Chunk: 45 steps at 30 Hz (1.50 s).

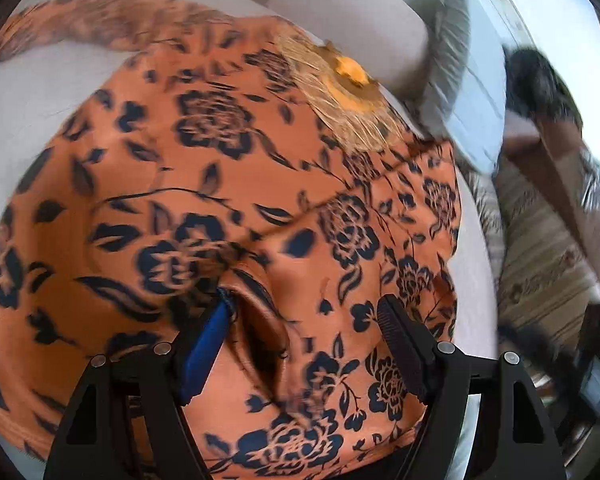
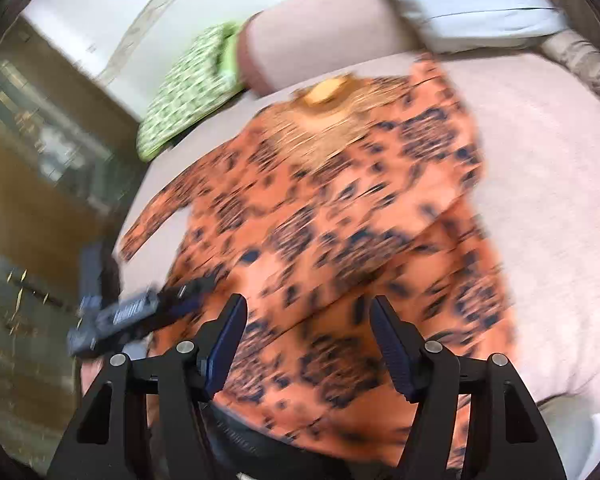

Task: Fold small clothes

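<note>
Garment: orange top (image 1: pixel 228 184) with dark navy flower print, spread on a pale pink bed (image 2: pixel 540 160); lies directly ahead of and beneath both tongs.
Neckline: gold embroidered yoke (image 1: pixel 340 92) with a yellow centre, at the far end of the cloth from both tongs.
Sleeve: one long sleeve (image 2: pixel 156 216) stretched out flat, ahead and to the left of the right tongs.
Fold: a layer of cloth doubled over the body, its edge running diagonally ahead of the right tongs; a raised pucker (image 1: pixel 260 332) sits between the fingers of the left tongs.
Left tongs (image 1: pixel 304 344): jaws spread wide, blue pad pressed against the pucker on one side, black ribbed pad clear of it on the other; nothing clamped.
Right tongs (image 2: pixel 306 344): jaws spread wide above the lower part of the top; nothing held.
Position of tongs: left tongs visible in the right wrist view, low at the left edge of the cloth, just beside the right tongs.
Surroundings: green patterned cushion (image 2: pixel 188 92) beyond the sleeve, far left of the right tongs; pale blue pillow (image 2: pixel 480 12) beyond the neckline.
Image quality: right wrist view heavily blurred; print detail not readable there.
</note>
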Tool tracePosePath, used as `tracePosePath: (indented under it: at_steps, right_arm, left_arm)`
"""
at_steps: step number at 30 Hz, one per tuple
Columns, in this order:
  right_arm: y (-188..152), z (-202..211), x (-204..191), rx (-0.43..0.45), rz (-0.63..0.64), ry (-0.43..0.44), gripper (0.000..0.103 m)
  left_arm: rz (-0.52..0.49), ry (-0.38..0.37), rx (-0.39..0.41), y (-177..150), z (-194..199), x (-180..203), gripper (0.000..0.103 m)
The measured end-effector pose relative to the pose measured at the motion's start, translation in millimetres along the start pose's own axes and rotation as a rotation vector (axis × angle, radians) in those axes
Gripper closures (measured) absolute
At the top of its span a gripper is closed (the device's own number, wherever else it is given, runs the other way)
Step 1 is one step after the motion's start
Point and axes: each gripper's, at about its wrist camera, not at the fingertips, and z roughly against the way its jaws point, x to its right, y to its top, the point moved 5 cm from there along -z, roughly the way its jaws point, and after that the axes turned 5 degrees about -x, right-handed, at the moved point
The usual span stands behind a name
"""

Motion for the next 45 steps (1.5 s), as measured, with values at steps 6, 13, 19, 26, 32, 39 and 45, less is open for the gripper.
tracePosePath:
  at_steps: [6, 13, 19, 26, 32, 39, 45]
  right_arm:
    - [75, -10, 34, 0.070, -0.067, -0.102, 0.037]
    - [194, -66, 59, 0.051, -0.140, -0.260, 0.038]
    - [259, -120, 106, -0.008, -0.258, -0.525, 0.077]
    - [257, -113, 57, 0.015, -0.102, -0.533, 0.096]
    - [250, -175, 28, -0.089, -0.055, -0.370, 0.087]
    - [212, -155, 8, -0.036, -0.038, -0.205, 0.056]
    - [150, -108, -3, 0.014, -0.027, -0.124, 0.049]
  left_arm:
    - [-0.093, 0.245, -0.014, -5, -34, 5, 0.033]
    - [-0.032, 0.169, 0.084, -2, -7, 1, 0.098]
    - [-0.034, 0.103, 0.062, -20, 9, 4, 0.099]
    - [0.039, 0.048, 0.187, -34, 85, -26, 0.100]
    - [0.091, 0.162, 0.139, -34, 65, -72, 0.098]
    - [0.018, 0.284, 0.106, -38, 56, -60, 0.074]
    - [-0.046, 0.374, 0.124, -48, 60, -45, 0.074]
